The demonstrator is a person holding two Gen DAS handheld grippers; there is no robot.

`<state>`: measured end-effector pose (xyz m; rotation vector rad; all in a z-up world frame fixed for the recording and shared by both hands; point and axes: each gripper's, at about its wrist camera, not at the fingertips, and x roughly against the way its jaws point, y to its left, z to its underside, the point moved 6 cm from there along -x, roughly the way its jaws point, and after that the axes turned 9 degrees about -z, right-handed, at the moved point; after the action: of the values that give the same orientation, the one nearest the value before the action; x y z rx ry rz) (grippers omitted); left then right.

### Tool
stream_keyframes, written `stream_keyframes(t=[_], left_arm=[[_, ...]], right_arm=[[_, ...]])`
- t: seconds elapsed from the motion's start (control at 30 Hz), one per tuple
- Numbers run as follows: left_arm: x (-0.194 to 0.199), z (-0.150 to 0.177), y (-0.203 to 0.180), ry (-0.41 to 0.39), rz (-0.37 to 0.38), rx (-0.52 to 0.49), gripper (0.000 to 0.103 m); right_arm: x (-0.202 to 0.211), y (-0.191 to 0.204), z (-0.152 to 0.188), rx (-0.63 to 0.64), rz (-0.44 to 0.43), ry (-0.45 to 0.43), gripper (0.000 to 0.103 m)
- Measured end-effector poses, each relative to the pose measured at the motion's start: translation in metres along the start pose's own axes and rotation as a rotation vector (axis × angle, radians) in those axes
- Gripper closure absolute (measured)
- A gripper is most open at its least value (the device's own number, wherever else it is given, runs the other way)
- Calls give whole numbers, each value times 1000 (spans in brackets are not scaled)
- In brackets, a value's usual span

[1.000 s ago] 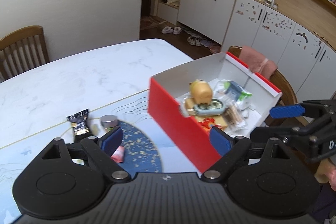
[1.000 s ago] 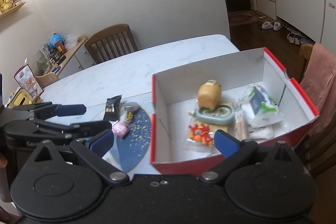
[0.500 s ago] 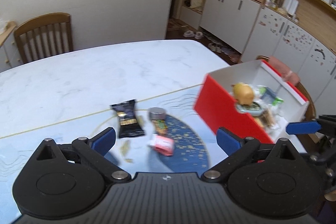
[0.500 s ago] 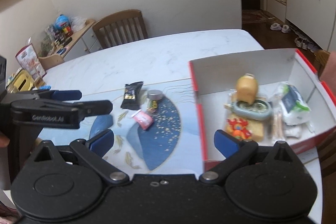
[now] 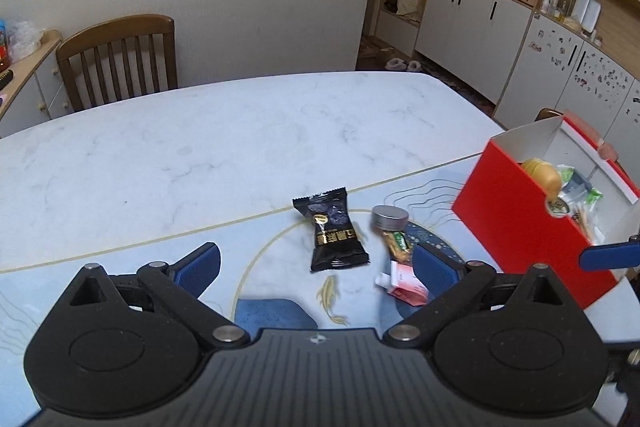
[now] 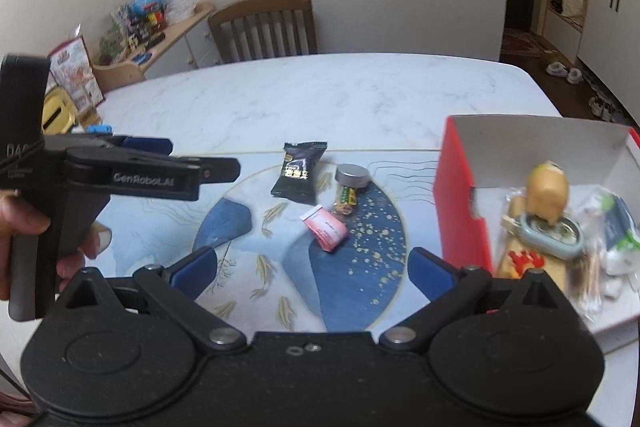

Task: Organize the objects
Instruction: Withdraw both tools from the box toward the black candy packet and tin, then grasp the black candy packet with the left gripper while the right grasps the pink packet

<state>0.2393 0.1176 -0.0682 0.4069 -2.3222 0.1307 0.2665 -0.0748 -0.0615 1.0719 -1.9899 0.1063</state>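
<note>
In the left wrist view, the left gripper [image 5: 316, 263], fingers wide apart and empty, has swung off the red box [image 5: 520, 223] onto the black packet [image 5: 333, 234] on the counter [image 5: 200, 147]; in the right wrist view, the right gripper [image 6: 312, 269], likewise spread and empty, has followed, suggesting remaining loose items come next.

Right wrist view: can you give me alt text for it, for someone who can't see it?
The open right claw faces a black snack packet, a small round tin and a pink sachet on a patterned mat. A red box holding toys sits right; the left claw reaches in from the left.
</note>
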Motion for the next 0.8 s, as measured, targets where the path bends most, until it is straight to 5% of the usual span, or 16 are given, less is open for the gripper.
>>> stream_keyframes(t=[0.8], left_arm=[[-113,-8,-15,125,-16,2,0]], right_arm=[[-116,-29,0,9,67,183,10]])
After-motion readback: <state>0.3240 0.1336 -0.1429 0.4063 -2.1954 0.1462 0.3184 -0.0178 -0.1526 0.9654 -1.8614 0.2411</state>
